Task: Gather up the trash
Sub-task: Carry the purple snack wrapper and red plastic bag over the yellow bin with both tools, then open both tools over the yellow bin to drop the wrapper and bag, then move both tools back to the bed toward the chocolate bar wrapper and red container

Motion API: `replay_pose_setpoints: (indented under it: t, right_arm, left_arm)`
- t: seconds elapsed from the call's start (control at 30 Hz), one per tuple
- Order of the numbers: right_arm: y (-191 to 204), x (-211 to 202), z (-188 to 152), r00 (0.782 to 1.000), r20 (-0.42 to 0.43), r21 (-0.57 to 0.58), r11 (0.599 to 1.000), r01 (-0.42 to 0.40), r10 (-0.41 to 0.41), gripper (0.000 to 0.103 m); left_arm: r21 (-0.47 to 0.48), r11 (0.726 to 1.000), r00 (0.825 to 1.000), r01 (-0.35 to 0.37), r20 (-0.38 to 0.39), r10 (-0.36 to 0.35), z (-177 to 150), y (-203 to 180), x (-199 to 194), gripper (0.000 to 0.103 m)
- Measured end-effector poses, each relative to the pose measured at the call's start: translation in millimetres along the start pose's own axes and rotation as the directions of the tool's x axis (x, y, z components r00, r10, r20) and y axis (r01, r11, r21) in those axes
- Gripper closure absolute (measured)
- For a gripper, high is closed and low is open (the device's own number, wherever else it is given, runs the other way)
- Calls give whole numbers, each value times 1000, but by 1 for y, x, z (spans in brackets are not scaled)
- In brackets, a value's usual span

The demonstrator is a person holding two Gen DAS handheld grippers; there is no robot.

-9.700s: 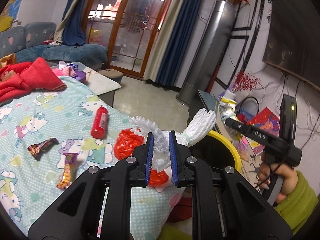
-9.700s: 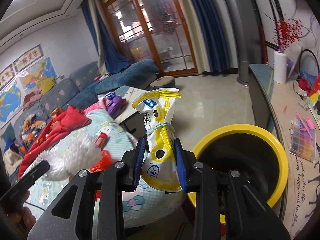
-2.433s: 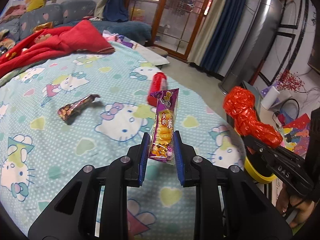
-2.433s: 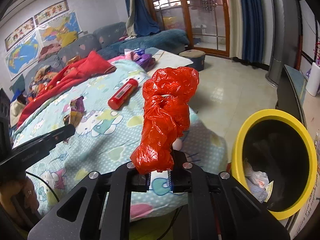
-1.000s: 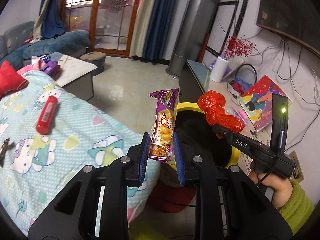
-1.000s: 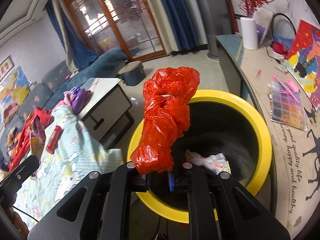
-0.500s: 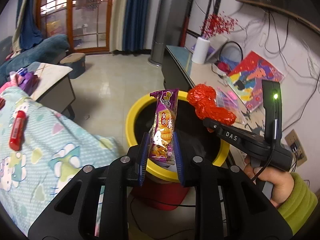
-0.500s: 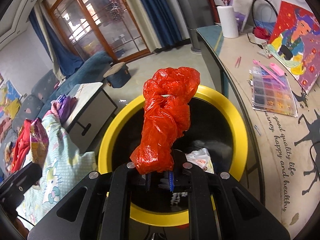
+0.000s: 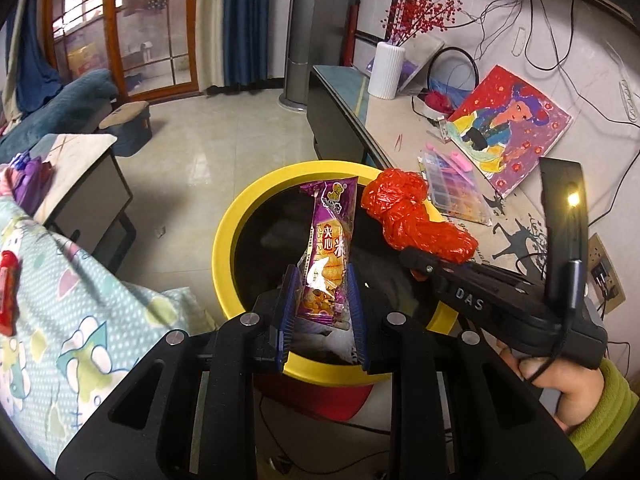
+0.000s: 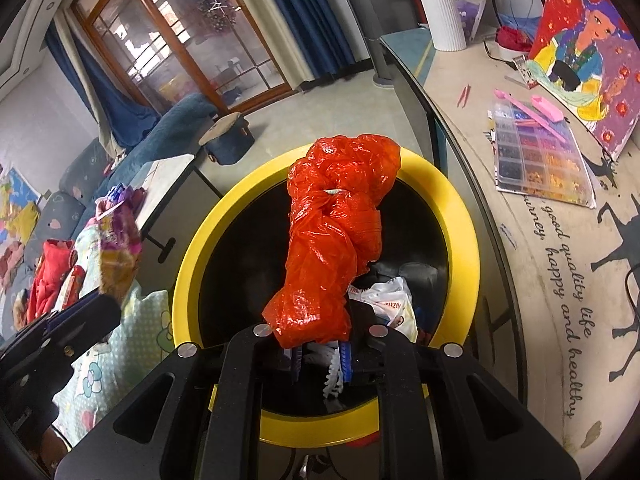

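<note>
My left gripper (image 9: 320, 276) is shut on a purple snack packet (image 9: 330, 236), which stands upright over the near side of a yellow-rimmed black bin (image 9: 228, 248). To its right, my right gripper (image 9: 412, 260) carries a crumpled red plastic bag (image 9: 416, 220) over the bin's right side. In the right wrist view the right gripper (image 10: 320, 354) has its jaws opening slightly, with the red bag's (image 10: 332, 256) lower end still between them above the bin (image 10: 188, 280). The packet (image 10: 118, 240) and left gripper (image 10: 80, 312) show at the left.
White and printed wrappers (image 10: 388, 304) lie inside the bin. A bed with a cartoon-cat cover (image 9: 80, 312) and a red tube (image 9: 8, 292) is at the left. A low cabinet with a bead box (image 9: 456, 188), painting and white vase runs along the right. A hand in a green sleeve (image 9: 560, 380) holds the right gripper.
Both grippers have swung from the bed's edge to above the bin, which now fills the middle of both views. The right jaws stand slightly wider apart.
</note>
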State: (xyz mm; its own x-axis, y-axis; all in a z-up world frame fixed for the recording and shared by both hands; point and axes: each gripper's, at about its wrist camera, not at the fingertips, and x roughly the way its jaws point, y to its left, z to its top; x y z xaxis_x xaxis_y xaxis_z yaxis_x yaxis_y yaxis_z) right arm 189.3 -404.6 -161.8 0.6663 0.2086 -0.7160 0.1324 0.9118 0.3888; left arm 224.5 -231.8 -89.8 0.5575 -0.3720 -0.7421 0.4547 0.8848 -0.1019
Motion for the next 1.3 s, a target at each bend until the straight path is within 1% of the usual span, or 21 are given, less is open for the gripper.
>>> replay_pose_setpoints:
  t: [0.13, 0.2, 0.27, 0.33, 0.4, 0.43, 0.47, 0.5, 0.53, 0.57, 0.6, 0.63, 0.7, 0.73, 0.8, 0.87, 0.97, 1.13, 1.3]
  right_arm:
    - [-1, -2, 0, 1000, 1, 8, 1000, -6, 6, 84]
    - [-1, -3, 0, 1000, 0, 10, 1000, -5, 5, 81]
    - [-1, -4, 0, 1000, 6, 12, 1000, 0, 0, 74]
    - [-3, -5, 1, 1000, 13, 14, 1000, 0, 0, 73]
    - [-3, -8, 2, 1000, 23, 16, 1000, 0, -1, 70]
    - [-3, -10, 3, 1000, 28, 19, 1000, 3, -4, 68]
    - [-4, -11, 3, 999, 32, 21, 1000, 5, -5, 66]
    - [-5, -12, 3, 999, 35, 24, 1000, 6, -7, 65]
    - [-6, -12, 4, 999, 40, 27, 1000, 13, -14, 61]
    - [-6, -13, 4, 999, 44, 30, 999, 22, -23, 57]
    - [-6, -15, 5, 998, 51, 32, 999, 28, -29, 56]
    - [-6, -17, 5, 998, 56, 33, 999, 27, -29, 54]
    - [-5, -19, 6, 998, 64, 34, 999, 25, -27, 50]
    - [-4, -20, 7, 997, 70, 33, 999, 22, -24, 49]
    - [0, -24, 8, 997, 82, 26, 1000, 13, -15, 48]
    - [4, -26, 8, 996, 90, 17, 1000, 3, -5, 43]
    - [18, -31, 7, 995, 101, -7, 1000, -24, 25, 41]
    - [45, -38, 3, 991, 109, -70, 995, -67, 75, 40]
    - [71, -47, -1, 987, 122, -134, 987, -88, 104, 40]
  left_arm:
    - [-12, 1000, 1000, -4, -16, 4, 3, 4, 9, 84]
    - [-18, 1000, 1000, -4, -19, 4, 5, 6, 11, 84]
    - [-18, 1000, 1000, -3, -19, 3, 7, 5, 13, 84]
    - [-13, 1000, 1000, -11, -7, 10, 8, 4, 13, 82]
    - [-12, 1000, 1000, -15, 3, 15, 8, 4, 11, 73]
    - [-16, 1000, 1000, -15, 6, 15, 8, 4, 11, 62]
    - [-23, 1000, 1000, -13, 10, 13, 8, 6, 10, 54]
    - [-28, 999, 1000, -16, 12, 17, 8, 6, 10, 51]
    - [-34, 999, 1000, -23, 13, 24, 7, 8, 9, 45]
    - [-41, 999, 1000, -27, 13, 27, 7, 9, 8, 35]
    - [-53, 998, 999, -29, 16, 30, 6, 11, 7, 29]
    - [-64, 997, 999, -32, 22, 33, 6, 13, 5, 20]
    - [-81, 996, 998, -43, 38, 46, 4, 17, -1, 15]
    - [-87, 994, 997, -60, 47, 64, 2, 19, -6, 12]
    - [-94, 992, 994, -87, 63, 93, 0, 22, -13, 11]
    - [-95, 989, 989, -115, 79, 122, -2, 24, -19, 11]
    - [-90, 982, 979, -164, 106, 173, -7, 30, -32, 11]
    - [-134, 972, 967, -191, 144, 210, -12, 45, -53, 11]
    - [-170, 960, 950, -224, 183, 254, -16, 60, -70, 11]
